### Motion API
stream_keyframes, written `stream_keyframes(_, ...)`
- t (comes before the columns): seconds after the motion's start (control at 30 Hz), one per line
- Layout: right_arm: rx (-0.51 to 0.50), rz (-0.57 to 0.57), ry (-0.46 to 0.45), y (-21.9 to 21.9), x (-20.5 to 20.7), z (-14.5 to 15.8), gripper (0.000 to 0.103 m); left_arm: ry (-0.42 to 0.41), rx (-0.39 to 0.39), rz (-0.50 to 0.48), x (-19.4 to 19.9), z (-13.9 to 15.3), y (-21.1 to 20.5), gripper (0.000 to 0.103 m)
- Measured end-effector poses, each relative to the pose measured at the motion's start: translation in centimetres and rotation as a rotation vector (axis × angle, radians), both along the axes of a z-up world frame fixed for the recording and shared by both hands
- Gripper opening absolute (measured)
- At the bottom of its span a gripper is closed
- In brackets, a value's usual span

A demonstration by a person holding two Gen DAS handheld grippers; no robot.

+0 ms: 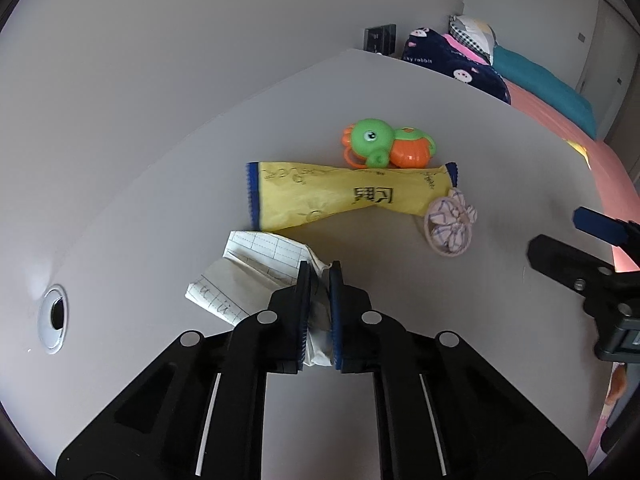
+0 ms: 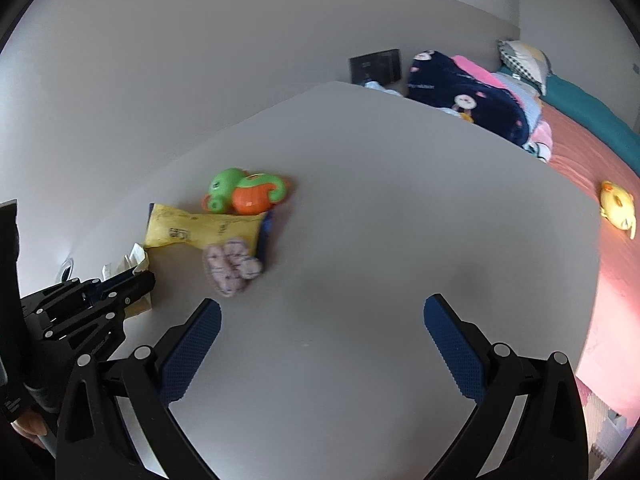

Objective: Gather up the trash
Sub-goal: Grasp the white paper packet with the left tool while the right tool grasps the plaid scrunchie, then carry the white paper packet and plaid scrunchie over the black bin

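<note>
Left tongs [image 1: 319, 270] low over the worktop [image 1: 400, 300], clamped on crumpled paper [image 1: 256, 276] beside the yellow wrapper [image 1: 344, 196]. Right tongs [image 2: 322, 318] hovering wide open, gripping nothing.

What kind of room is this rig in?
Most likely a bedroom: a bed with a pillow and a folded blanket sits right behind the white desk, where the left gripper grips crumpled paper.

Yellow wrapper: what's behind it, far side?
Behind the yellow wrapper lies a green-and-orange toy, touching its far edge or nearly so. The toy's lower edge is hidden by the wrapper. What is under the wrapper cannot be seen.
</note>
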State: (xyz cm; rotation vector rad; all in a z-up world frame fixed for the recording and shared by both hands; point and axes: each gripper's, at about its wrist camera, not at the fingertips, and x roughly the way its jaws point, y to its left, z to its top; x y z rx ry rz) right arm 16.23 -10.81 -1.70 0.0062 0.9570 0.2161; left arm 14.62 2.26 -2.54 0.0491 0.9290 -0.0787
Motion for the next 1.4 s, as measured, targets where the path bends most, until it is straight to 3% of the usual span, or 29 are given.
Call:
stream_keyframes(0.43,0.022,0.072,0.034,4.9,1.8,-1.6,0.099,-0.037,0.011,0.095,-1.4,1.4,5.1,0.008)
stream_keyframes(0.53,-0.004,0.082,0.032,6.0,1.8,-1.8,0.088,-0.036,0.01,0.102,-1.5,1.4,5.6,0.008)
stream_keyframes(0.73,0.0,0.086,0.065,6.6,2.2,-2.4,0.036,-0.038,0.007,0.096,-1.5,1.4,5.4,0.008)
stream_keyframes(0.83,0.024,0.08,0.074,6.2,2.1,-2.4,0.026,-0.045,0.006,0.09,-1.5,1.6,5.1,0.008)
stream_keyframes(1.4,0.053,0.083,0.019,3.0,-0.9,1.4,0.024,-0.066,0.003,0.06,-3.0,3.4,2.2,0.008)
